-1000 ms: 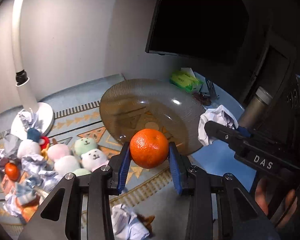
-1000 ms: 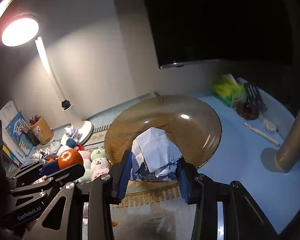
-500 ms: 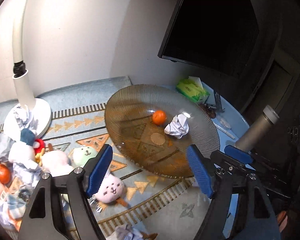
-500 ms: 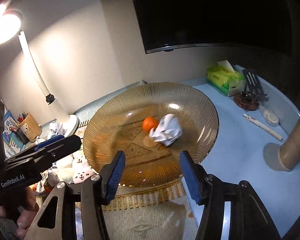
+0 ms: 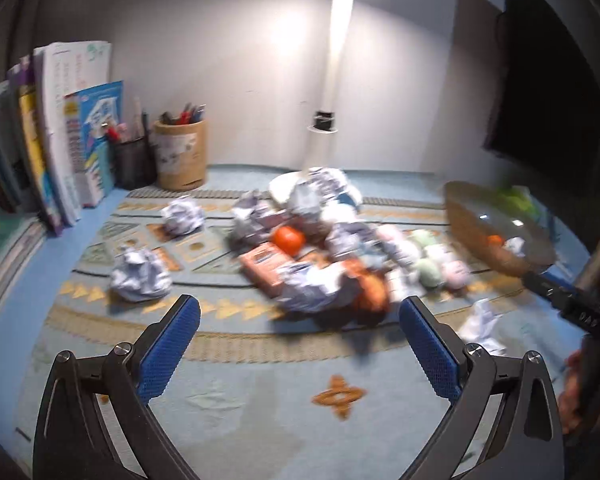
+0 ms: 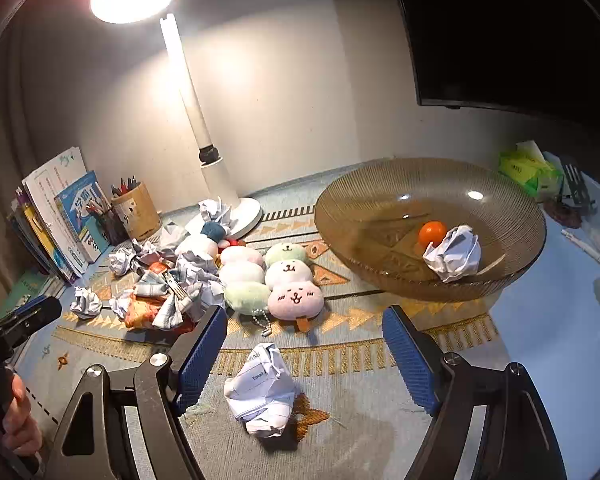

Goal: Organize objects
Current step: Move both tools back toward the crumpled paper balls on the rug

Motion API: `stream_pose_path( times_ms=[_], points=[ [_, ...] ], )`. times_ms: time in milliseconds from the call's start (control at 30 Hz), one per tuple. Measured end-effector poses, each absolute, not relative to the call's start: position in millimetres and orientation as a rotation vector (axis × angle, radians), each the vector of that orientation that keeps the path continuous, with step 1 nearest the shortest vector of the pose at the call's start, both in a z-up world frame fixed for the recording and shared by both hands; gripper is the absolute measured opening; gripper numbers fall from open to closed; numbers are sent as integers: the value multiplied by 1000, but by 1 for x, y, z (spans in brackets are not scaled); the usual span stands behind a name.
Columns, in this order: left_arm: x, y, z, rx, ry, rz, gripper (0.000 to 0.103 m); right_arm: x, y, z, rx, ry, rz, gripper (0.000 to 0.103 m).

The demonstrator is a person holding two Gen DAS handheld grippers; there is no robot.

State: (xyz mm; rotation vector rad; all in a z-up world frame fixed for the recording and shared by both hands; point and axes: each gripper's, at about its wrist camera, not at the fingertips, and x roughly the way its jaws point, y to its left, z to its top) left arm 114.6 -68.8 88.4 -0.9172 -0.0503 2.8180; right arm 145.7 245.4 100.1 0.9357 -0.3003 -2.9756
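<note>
Presently both my left tongs (image 5: 296, 344) and right tongs (image 6: 302, 356) stand wide and empty, the orange (image 6: 432, 233) and paper ball (image 6: 454, 253) they held now lying in the glass bowl (image 6: 512, 208) far right, leaving the clutter pile (image 5: 312, 264) outstanding.

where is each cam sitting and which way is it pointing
Left wrist: on the left gripper, above the mat, facing the blurred clutter pile and books; its open blue fingers show.
Right wrist: on the right gripper, facing the lamp, the plush toys and a paper ball; its open fingers and the person's hand show.
Shared: the glass bowl holding an orange.
</note>
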Motion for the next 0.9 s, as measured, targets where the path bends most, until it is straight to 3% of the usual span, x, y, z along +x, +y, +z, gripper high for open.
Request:
stream_pose_path(
  times_ms=[233,567,800,900],
  points=[
    [109,-112,48,-998,-154,2890,99,133,247,77,1002,-328,-2992,80],
    [113,-133,45,-958,-351,2846,99,132,227,74,1013,-153,-2996,88],
    [98,-164,45,-1042,-513,2794,99,129,240,71,1096,-259,-2876,88],
    [76,-176,56,-1118,-409,2819,99,136,242,66,1163,-279,-2792,88]
  ],
)
